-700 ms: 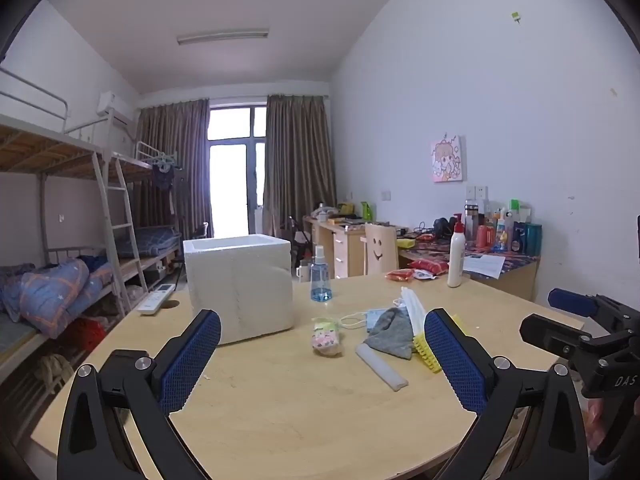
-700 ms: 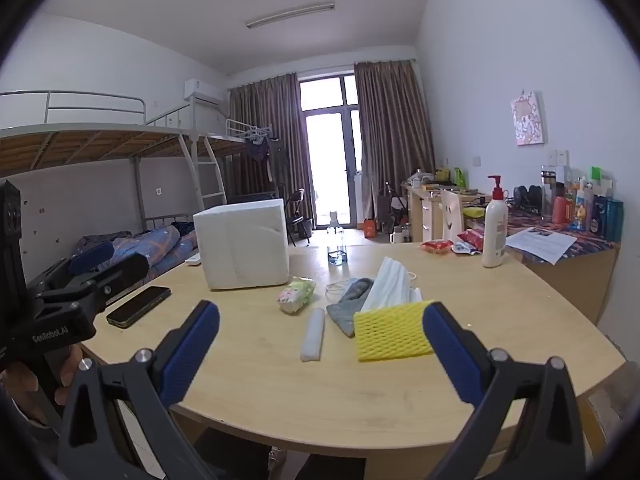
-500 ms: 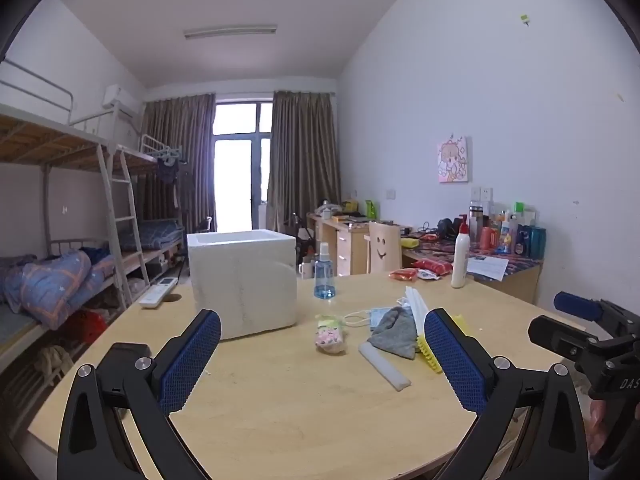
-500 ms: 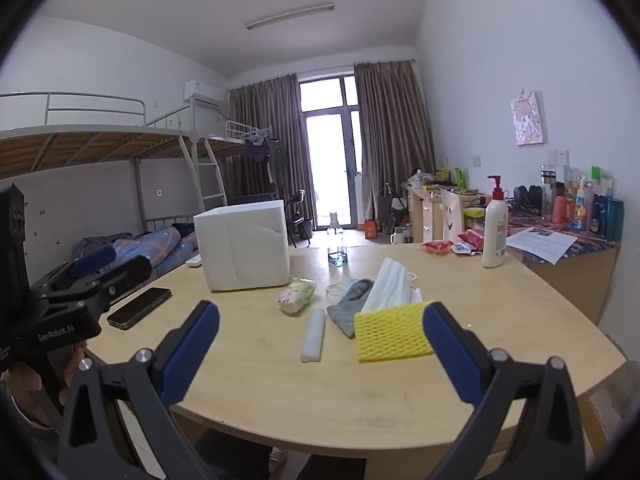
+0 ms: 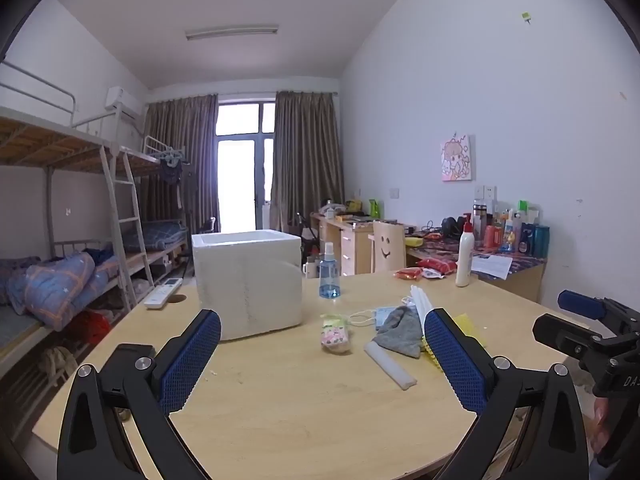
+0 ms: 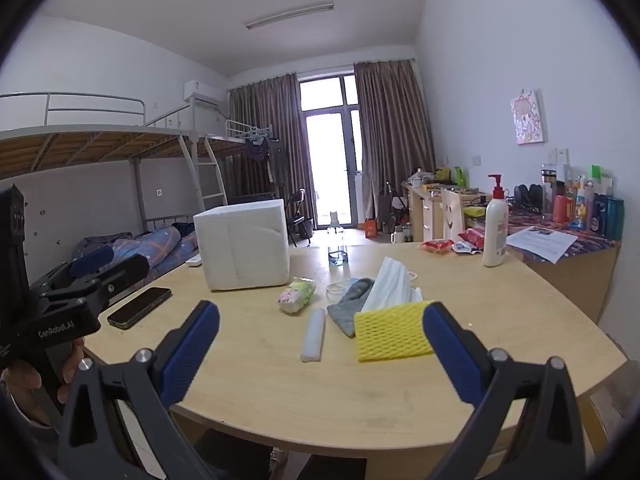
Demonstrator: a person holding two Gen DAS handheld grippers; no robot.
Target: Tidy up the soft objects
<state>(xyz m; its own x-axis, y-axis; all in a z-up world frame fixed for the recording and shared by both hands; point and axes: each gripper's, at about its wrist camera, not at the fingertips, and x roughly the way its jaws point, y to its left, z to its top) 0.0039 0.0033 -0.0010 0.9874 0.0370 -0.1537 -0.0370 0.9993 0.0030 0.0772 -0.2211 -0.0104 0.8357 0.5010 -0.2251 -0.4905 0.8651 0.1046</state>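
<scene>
In the left wrist view, the left gripper [image 5: 322, 356] is held above the tabletop [image 5: 304, 404] with jaws wide and empty; the floral pouch [image 5: 336, 334] and grey cloth [image 5: 400, 330] lie ahead, near the foam box [image 5: 248, 280]. The spray bottle [image 5: 329, 272] could be toppled by a careless reach. In the right wrist view, the right gripper [image 6: 320, 346], also spread wide and empty, faces the yellow sponge [image 6: 392, 336] and white foam stick [image 6: 313, 334]; the overlapped tissues [image 6: 394, 284] could be dragged along if the sponge is pulled.
</scene>
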